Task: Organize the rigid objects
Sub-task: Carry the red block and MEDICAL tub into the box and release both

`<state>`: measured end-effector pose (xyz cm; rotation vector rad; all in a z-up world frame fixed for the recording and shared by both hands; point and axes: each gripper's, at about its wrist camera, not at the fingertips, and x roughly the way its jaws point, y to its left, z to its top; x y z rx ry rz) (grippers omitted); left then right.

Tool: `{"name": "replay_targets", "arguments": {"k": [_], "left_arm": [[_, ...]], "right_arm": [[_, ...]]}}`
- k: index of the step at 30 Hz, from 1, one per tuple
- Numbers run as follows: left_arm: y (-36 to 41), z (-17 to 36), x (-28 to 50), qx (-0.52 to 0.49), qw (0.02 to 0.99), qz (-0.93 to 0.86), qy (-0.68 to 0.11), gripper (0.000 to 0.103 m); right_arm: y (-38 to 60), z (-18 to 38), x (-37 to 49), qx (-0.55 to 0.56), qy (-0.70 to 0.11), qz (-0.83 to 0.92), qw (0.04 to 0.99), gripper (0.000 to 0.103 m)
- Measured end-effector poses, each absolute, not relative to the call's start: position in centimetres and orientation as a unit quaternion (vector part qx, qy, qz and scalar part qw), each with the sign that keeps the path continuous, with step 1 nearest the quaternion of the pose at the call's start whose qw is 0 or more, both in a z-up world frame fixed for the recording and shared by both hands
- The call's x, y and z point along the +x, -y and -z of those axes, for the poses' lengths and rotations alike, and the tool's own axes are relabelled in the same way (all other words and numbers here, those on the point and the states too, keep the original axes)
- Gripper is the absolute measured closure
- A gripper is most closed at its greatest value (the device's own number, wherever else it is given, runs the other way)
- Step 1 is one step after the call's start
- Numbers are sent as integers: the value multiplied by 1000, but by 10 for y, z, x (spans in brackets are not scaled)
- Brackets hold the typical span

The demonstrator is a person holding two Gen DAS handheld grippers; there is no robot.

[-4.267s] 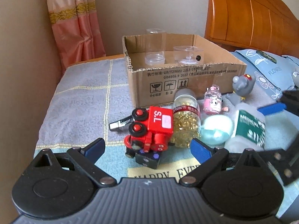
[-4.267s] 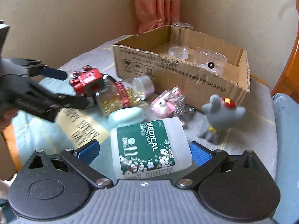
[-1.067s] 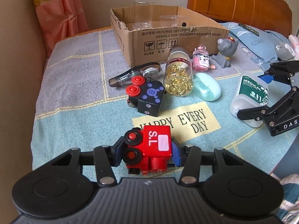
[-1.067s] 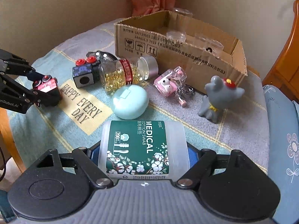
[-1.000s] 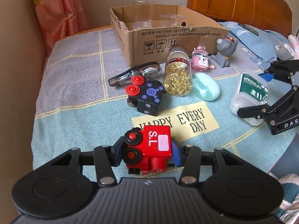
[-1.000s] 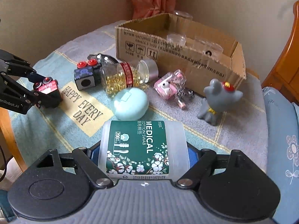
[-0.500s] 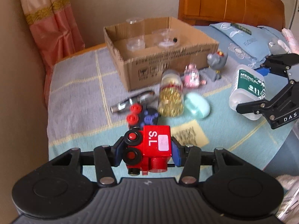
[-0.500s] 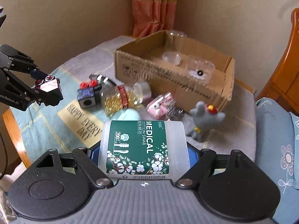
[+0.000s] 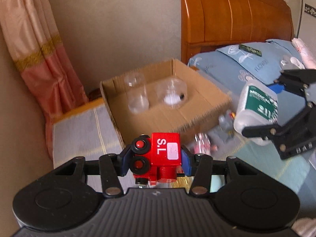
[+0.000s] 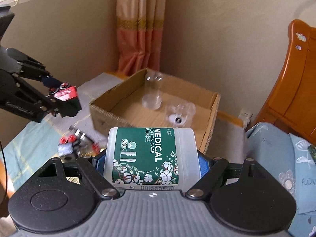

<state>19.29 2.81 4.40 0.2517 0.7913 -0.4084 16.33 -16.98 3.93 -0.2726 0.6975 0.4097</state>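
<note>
My left gripper [image 9: 155, 159] is shut on a red toy train [image 9: 158, 158] marked "S.L" and holds it in the air in front of the open cardboard box [image 9: 197, 116]. My right gripper [image 10: 151, 161] is shut on a white cotton swab tub [image 10: 150, 156] with a green "MEDICAL" label, also raised near the box [image 10: 106, 106]. Each gripper shows in the other view: the right one with the tub [image 9: 256, 106], the left one with the train [image 10: 66, 93]. Two clear plastic containers [image 9: 138, 94] [image 9: 170, 93] stand inside the box.
Blurred small items lie on the cloth below: a dark block with red buttons [image 10: 68, 144], a pink item [image 9: 203, 145], a grey figure [image 9: 226, 124]. A wooden headboard [image 9: 233, 15], blue pillows [image 9: 252, 67] and a pink curtain [image 9: 39, 59] surround the table.
Both grippers have risen and moved toward the box with their objects still held. The view now looks down into the box; the table items have dropped low and blurred.
</note>
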Motion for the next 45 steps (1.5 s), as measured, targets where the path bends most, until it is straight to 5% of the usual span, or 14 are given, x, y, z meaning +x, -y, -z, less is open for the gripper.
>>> {"name": "replay_targets", "arguments": {"k": [14, 15, 18, 39, 43, 45], "left_arm": [[-7, -22, 275, 108, 895, 178, -395, 53], [-7, -21, 277, 107, 898, 173, -391, 47], [-9, -16, 280, 99, 904, 145, -389, 5], [-39, -12, 226, 101, 914, 136, -368, 5], [-44, -8, 219, 99, 916, 126, -368, 5], [-46, -7, 214, 94, 915, 129, -371, 5]], "right_arm": [[178, -51, 203, -120, -325, -180, 921, 17], [178, -51, 205, -120, -326, -180, 920, 17], [178, -50, 211, -118, -328, -180, 920, 17], [168, -28, 274, -89, -362, -157, 915, 17], [170, -28, 279, -73, -354, -145, 921, 0], [174, -29, 274, -61, -349, -149, 923, 0]]}}
